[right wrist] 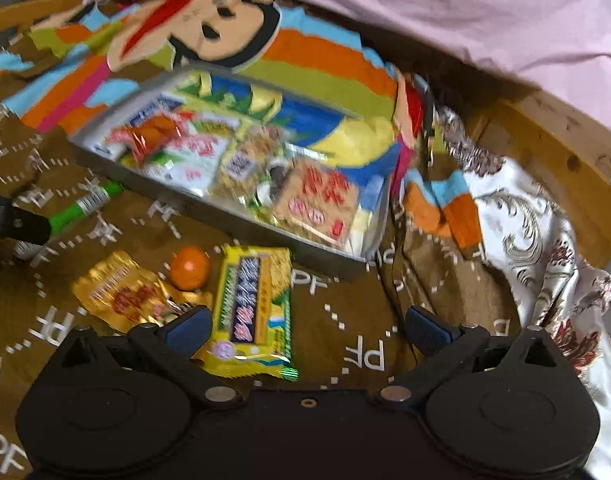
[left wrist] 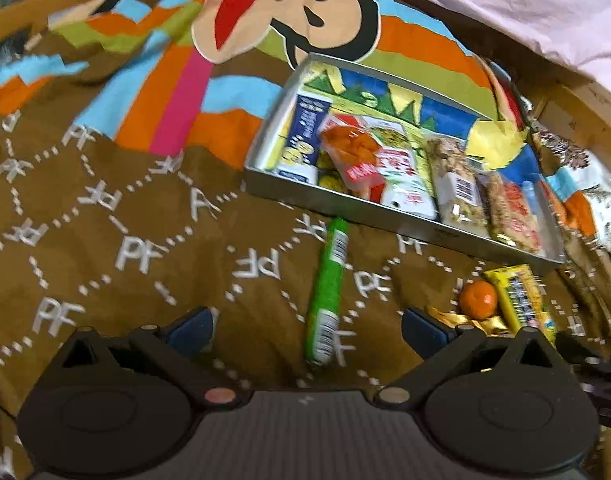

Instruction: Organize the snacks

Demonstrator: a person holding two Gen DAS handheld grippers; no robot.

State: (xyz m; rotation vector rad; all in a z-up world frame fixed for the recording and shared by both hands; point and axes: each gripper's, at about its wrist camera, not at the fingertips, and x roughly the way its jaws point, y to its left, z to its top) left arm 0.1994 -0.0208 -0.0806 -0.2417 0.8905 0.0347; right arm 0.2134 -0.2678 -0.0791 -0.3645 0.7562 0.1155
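A metal tin tray (left wrist: 385,222) (right wrist: 209,216) holding several snack packets lies on a brown patterned cloth. A green tube snack (left wrist: 327,292) (right wrist: 81,206) lies in front of the tray, between the open fingers of my left gripper (left wrist: 305,330), which is empty. A small orange (left wrist: 478,300) (right wrist: 189,268), a gold packet (right wrist: 125,294) and a yellow packet (right wrist: 255,308) (left wrist: 519,300) lie by the tray's near corner. My right gripper (right wrist: 307,330) is open and empty, its left finger beside the yellow packet.
A pink sheet (right wrist: 425,12) hangs over the back. A white floral cloth (right wrist: 537,240) lies at the right near a wooden rim (right wrist: 545,128). The left gripper's body (right wrist: 13,220) shows at the left edge of the right wrist view.
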